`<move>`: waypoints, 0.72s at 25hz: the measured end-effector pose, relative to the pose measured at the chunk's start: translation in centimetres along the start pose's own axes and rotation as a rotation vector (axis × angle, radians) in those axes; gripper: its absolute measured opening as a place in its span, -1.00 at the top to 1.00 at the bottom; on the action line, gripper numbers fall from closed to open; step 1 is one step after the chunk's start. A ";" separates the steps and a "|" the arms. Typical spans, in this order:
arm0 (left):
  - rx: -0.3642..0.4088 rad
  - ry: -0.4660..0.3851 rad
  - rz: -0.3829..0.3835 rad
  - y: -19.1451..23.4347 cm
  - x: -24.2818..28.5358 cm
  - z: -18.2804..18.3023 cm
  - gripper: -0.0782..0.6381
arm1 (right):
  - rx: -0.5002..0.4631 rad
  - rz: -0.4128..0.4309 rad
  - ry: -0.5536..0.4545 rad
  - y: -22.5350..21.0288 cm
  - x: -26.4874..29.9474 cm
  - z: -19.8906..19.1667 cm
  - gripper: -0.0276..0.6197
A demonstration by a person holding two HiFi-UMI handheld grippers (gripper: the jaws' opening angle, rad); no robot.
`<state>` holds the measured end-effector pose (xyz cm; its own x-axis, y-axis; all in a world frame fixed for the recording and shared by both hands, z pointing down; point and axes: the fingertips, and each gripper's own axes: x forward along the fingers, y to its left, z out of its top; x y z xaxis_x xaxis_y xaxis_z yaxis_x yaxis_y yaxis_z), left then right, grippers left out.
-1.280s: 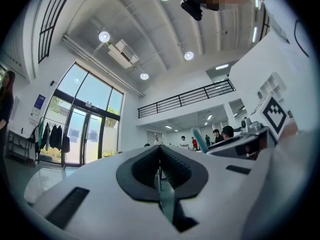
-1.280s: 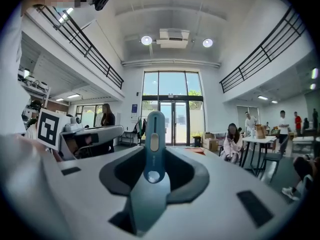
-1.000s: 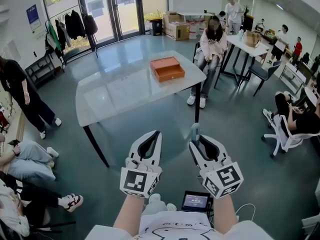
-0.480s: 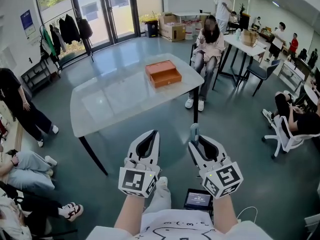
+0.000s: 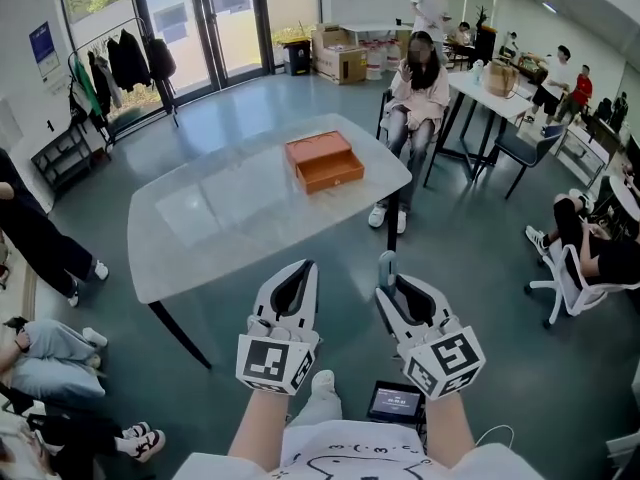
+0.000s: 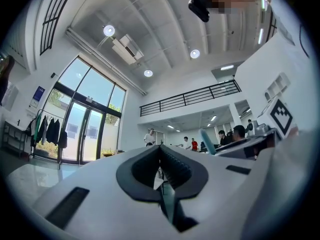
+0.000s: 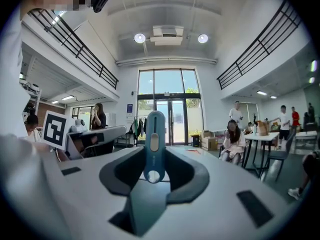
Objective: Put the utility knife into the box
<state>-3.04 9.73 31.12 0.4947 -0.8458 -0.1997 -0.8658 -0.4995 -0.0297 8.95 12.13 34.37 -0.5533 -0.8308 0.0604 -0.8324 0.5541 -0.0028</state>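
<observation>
— Closer than a second ago sits our bench (image 5: 200,228) with the orange box (image 5: 325,161).
— And the knife (image 7: 154,144)?
— Upright, clamped in our right tongs (image 5: 392,290), well short of the orange box. Our left tongs (image 5: 303,273) are pinched together, empty.

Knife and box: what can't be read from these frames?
- Knife: in the right gripper view, its lower end is buried between the jaws of the right gripper. Whether the blade is out can't be told.
- Knife, head view: only its tip shows above the jaws.
- Box: too small in the head view to tell what is inside.
</observation>
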 end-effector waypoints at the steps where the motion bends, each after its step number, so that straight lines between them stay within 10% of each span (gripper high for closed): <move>1: 0.000 0.001 -0.004 0.5 0.8 -0.2 0.74 | 0.001 -0.002 0.001 -0.5 0.9 0.0 0.51; 18: -0.019 0.004 -0.091 10.0 12.9 -3.2 0.74 | -0.027 -0.049 0.027 -6.1 14.8 0.9 0.51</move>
<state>-5.07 -6.77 31.43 0.5713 -0.7977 -0.1932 -0.8159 -0.5774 -0.0289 5.78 -3.60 34.35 -0.5101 -0.8558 0.0862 -0.8574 0.5139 0.0281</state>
